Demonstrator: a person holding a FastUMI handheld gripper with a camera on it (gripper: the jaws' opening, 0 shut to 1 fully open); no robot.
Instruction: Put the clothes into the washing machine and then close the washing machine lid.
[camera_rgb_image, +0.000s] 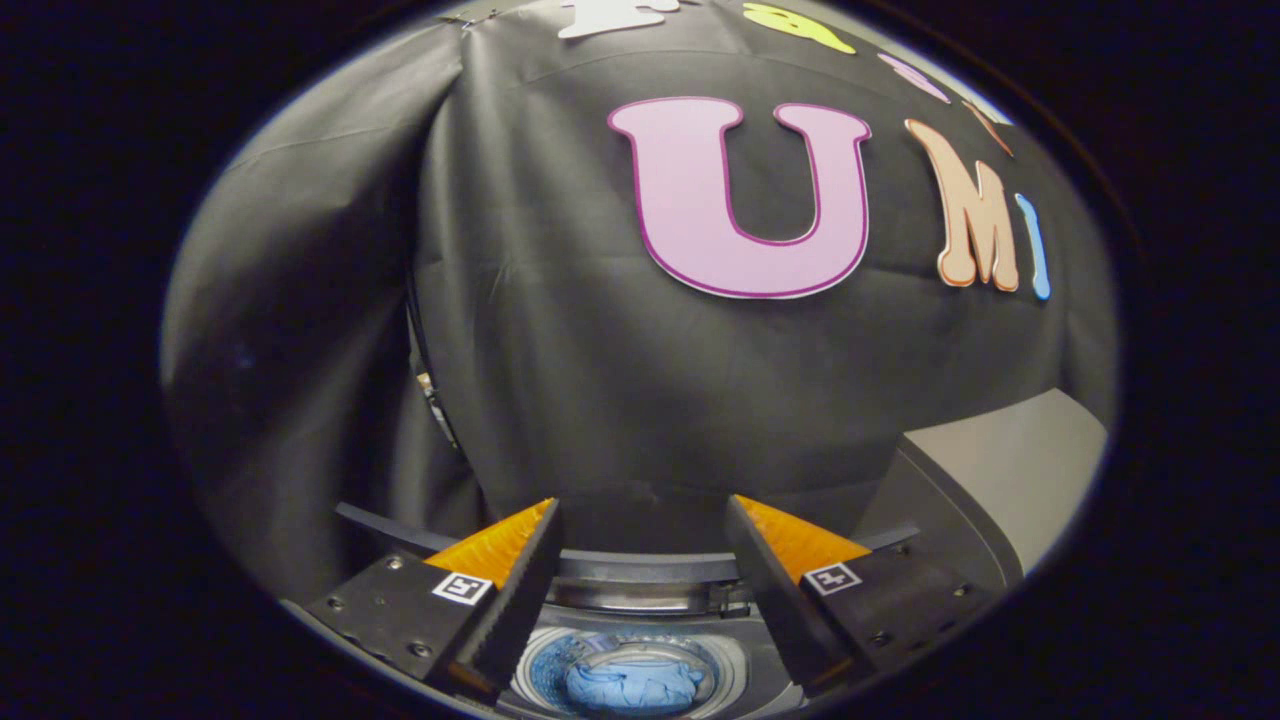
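My gripper stands open above the washing machine, its two orange-and-black fingers spread wide with nothing between them. Below and between the fingers I look down into the round drum. A crumpled light blue cloth lies at the drum's bottom. The raised lid, grey, stands up beyond the right finger.
The black cloth wall of the booth hangs close behind the machine. A dark curved rim of the machine's top runs behind both fingers.
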